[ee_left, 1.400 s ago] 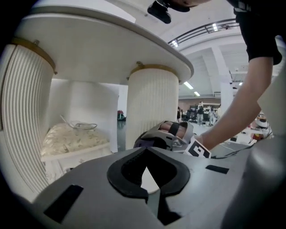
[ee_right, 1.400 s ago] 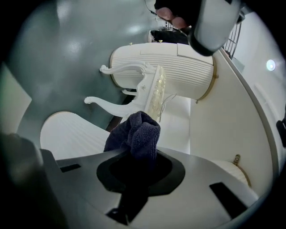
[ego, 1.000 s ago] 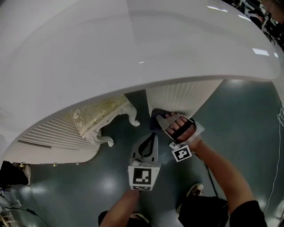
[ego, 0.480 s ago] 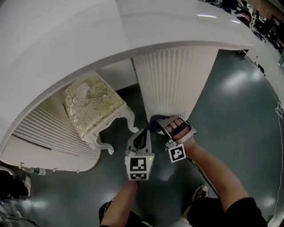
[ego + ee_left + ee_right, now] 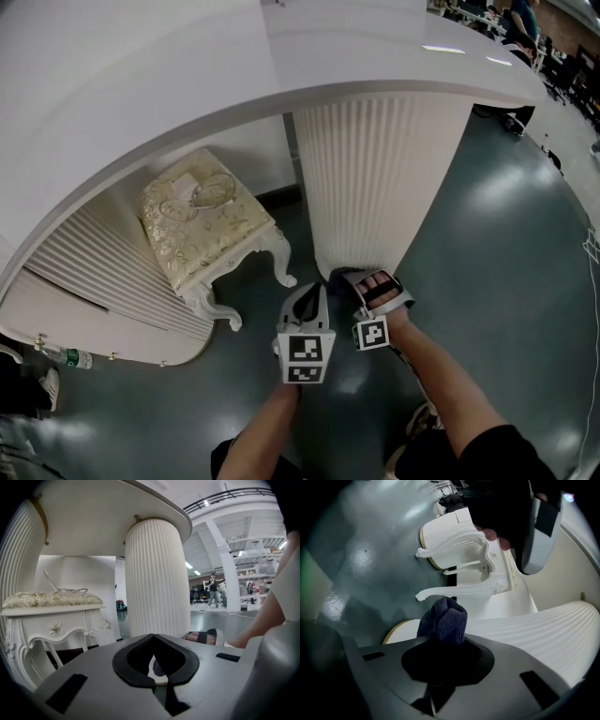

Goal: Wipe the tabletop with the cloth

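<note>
A dark blue cloth (image 5: 445, 619) is being clamped, bunched, in the right gripper (image 5: 347, 279) and is being held low beside the foot of the fluted pedestal (image 5: 375, 178), below the white tabletop (image 5: 141, 56). The left gripper (image 5: 309, 294) (jaws together, nothing between them) is being held just beside it over the grey floor (image 5: 487, 244).
</note>
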Action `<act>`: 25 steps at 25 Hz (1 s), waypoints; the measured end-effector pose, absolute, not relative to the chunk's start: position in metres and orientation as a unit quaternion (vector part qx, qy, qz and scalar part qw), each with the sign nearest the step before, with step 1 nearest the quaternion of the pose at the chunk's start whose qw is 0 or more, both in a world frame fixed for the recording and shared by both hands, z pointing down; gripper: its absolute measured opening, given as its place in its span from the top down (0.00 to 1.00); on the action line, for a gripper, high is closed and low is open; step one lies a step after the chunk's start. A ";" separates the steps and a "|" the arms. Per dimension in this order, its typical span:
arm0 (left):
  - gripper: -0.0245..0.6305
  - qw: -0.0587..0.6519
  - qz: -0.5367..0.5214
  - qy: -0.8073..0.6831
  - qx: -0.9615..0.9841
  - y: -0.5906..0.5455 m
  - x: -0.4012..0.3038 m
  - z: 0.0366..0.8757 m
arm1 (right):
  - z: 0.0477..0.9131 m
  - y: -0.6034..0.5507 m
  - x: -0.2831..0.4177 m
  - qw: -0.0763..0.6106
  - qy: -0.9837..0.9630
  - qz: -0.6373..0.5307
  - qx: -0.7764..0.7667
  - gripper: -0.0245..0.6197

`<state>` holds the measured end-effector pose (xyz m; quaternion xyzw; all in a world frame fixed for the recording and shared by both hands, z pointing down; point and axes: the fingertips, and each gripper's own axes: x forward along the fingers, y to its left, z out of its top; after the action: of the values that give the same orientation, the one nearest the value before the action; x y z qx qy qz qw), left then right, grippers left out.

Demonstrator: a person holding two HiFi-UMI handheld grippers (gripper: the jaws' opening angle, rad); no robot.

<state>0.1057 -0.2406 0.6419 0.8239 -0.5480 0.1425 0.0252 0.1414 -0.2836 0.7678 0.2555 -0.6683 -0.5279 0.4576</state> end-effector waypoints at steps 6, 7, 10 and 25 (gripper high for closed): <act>0.95 0.025 0.137 -0.540 0.830 -0.232 0.119 0.640 | 0.806 -0.279 0.151 0.481 -0.683 -0.512 0.201 0.89; 0.95 0.026 0.138 -0.538 0.831 -0.233 0.121 0.642 | 0.808 -0.281 0.154 0.487 -0.682 -0.512 0.189 0.89; 0.95 0.028 0.142 -0.525 0.839 -0.232 0.132 0.646 | 0.787 -0.284 0.156 0.479 -0.688 -0.516 0.176 0.89; 0.95 -0.026 0.105 -0.481 0.870 -0.236 0.162 0.584 | 0.554 -0.281 0.217 0.348 -0.674 -0.552 0.346 0.89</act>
<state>0.1621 -0.2357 0.5843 0.8700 -0.4809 0.1054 -0.0256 0.2170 -0.2809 0.5538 0.3464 -0.6744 -0.5516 0.3477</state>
